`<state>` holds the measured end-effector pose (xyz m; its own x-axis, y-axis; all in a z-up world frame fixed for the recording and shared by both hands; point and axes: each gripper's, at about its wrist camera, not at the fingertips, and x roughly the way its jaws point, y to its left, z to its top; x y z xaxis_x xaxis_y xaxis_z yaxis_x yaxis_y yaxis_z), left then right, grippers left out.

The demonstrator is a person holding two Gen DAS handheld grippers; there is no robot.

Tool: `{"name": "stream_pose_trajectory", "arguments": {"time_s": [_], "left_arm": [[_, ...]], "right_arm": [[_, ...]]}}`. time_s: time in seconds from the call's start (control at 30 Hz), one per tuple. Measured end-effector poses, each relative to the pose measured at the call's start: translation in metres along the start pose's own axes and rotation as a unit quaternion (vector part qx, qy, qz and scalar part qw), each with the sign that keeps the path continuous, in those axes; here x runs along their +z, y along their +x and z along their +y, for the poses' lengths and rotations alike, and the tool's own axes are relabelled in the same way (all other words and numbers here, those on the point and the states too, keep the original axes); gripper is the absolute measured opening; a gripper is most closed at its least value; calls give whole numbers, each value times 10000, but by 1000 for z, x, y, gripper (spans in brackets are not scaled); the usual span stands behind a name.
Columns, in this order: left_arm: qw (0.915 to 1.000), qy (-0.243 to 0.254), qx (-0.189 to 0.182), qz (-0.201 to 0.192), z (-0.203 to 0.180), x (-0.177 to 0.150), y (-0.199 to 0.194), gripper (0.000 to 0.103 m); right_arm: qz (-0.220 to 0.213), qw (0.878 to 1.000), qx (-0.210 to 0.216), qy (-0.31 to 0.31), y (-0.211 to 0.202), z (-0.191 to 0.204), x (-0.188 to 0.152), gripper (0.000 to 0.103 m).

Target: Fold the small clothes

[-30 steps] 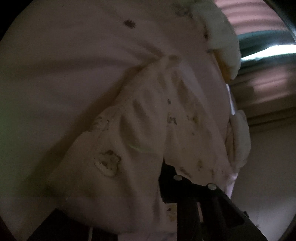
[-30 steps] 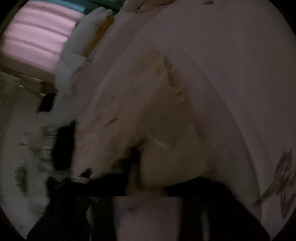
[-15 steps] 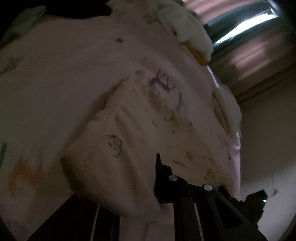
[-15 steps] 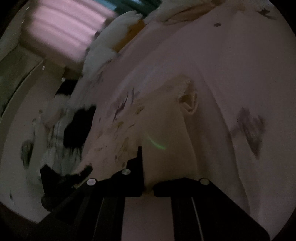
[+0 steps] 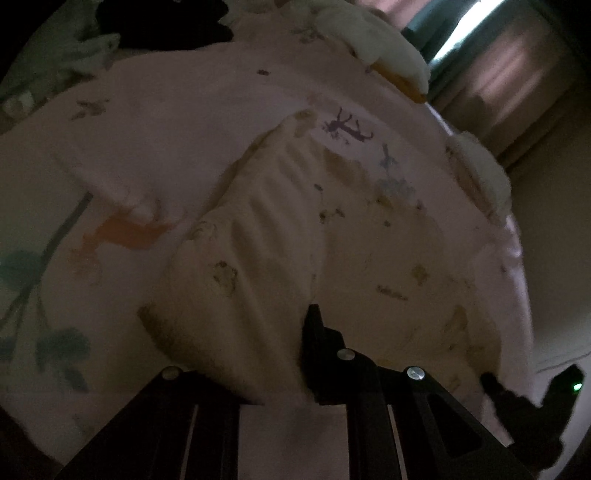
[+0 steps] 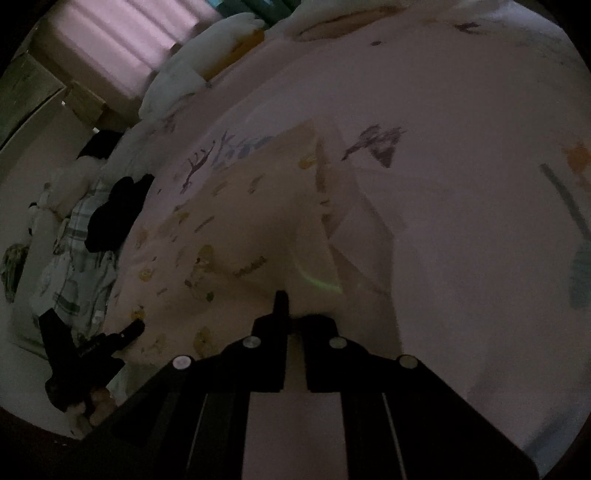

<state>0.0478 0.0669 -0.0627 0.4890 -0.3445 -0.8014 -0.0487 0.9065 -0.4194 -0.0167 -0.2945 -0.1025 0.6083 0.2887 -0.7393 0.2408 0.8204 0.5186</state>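
A small cream garment (image 5: 266, 258) printed with little animals lies stretched over the pink patterned bed sheet (image 5: 166, 129). My left gripper (image 5: 277, 350) is shut on its bunched near corner; one finger shows, cloth hides the other. In the right wrist view the same garment (image 6: 240, 229) runs away from my right gripper (image 6: 293, 314), which is shut on its near edge, with a fold standing up beside it. Each gripper shows in the other's view: the right gripper (image 5: 535, 402) at the lower right, the left gripper (image 6: 92, 350) at the lower left with a hand behind it.
White pillows (image 5: 380, 48) lie at the head of the bed by a curtained window (image 5: 461, 29). A black garment (image 6: 118, 210) and a plaid one (image 6: 74, 266) lie at the bed's left side. Dark clothes (image 5: 166, 18) sit at the far end.
Both grippers have drawn back and risen a little with the garment, rolling as they went. The garment has gone from a bunched heap to a spread, stretched shape, and more of the bed shows.
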Motion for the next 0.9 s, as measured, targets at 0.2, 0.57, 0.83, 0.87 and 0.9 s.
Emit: {"name": "stream_pose_trajectory", "arguments": {"time_s": [0.2,0.57,0.83,0.87,0.9], "left_arm": [[9998,-22,200,8,13,-12,-13,13],[9909,681,915,-720,5,-24,-59,13],[9826,812,947,-1375,-18,-21,-79,13],[9827,829,882,-1404,-21,-21,-78,13],[9823,866,845,-1429,-24,-19,-75,13]], "right_arm": [[-125,9995,-287,-96,-20,2,-6,8],[-338,9972,-524,-417,-46,10,-15,9],[-739,9840,-1021,-1257,-48,52,-26,11],[-764,9839,-977,-1290,-47,55,-27,11],[-770,9842,-897,-1319,-44,58,-28,11]]}}
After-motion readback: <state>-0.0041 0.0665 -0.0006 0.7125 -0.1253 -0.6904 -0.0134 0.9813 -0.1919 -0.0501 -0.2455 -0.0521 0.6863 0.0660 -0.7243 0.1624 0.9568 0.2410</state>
